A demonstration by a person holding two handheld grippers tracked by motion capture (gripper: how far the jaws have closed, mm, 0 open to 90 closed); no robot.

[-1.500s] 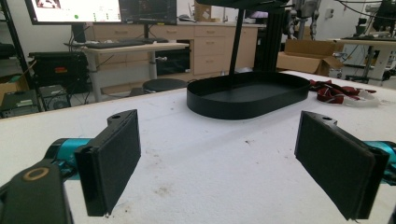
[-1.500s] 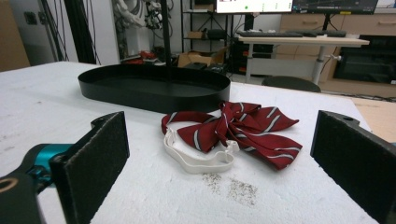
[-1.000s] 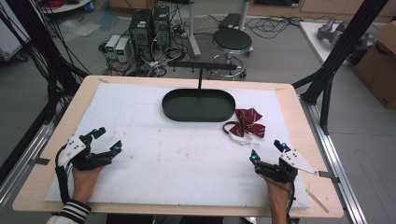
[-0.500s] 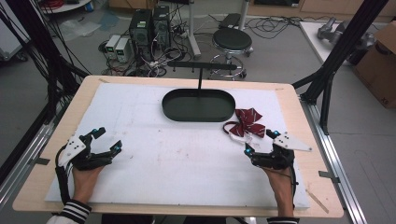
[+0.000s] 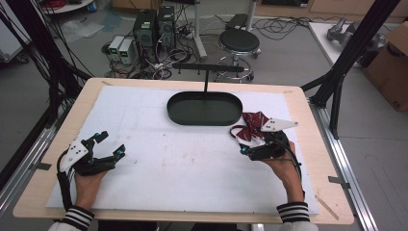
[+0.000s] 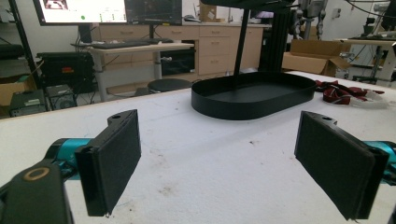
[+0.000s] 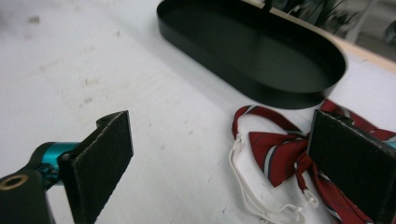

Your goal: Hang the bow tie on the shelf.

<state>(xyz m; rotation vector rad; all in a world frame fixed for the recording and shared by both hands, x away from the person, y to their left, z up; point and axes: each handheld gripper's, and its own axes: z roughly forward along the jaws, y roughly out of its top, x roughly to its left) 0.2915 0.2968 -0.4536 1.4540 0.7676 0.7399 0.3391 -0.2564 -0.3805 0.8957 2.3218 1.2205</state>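
Bow tie (image 7: 285, 151), one of it, lies on the white table cover just short of the tray and close to the table's right side; it is red cloth with thin pale and dark stripes, pinched at a centre knot, with a red band looping off one side and a thin white elastic cord (image 7: 243, 186) ending in a small white clasp. In the high view its long axis runs roughly from the tray's near right end down toward the right gripper (image 5: 254, 150), wings spread to either side of the knot. Nearest the person, two hands in striped cuffs each hold one gripper. The right gripper hovers right at the bow tie (image 5: 253, 127), its two flat, black, felt-like pads spread wide and gripping nothing; in the right gripper view one pad stands in front of the tie's far wing, the other over bare cover. The left gripper (image 5: 109, 146) sits near the table's left edge, well apart from the tie, jaws likewise wide open and empty. The cover (image 5: 192, 168) is matte white, faintly stained and scuffed. Beyond the tie stands one black oval tray (image 5: 204, 109), shallow-walled and smooth, its long axis across the table. Farther off, one round black stool (image 5: 239, 41) stands on the floor
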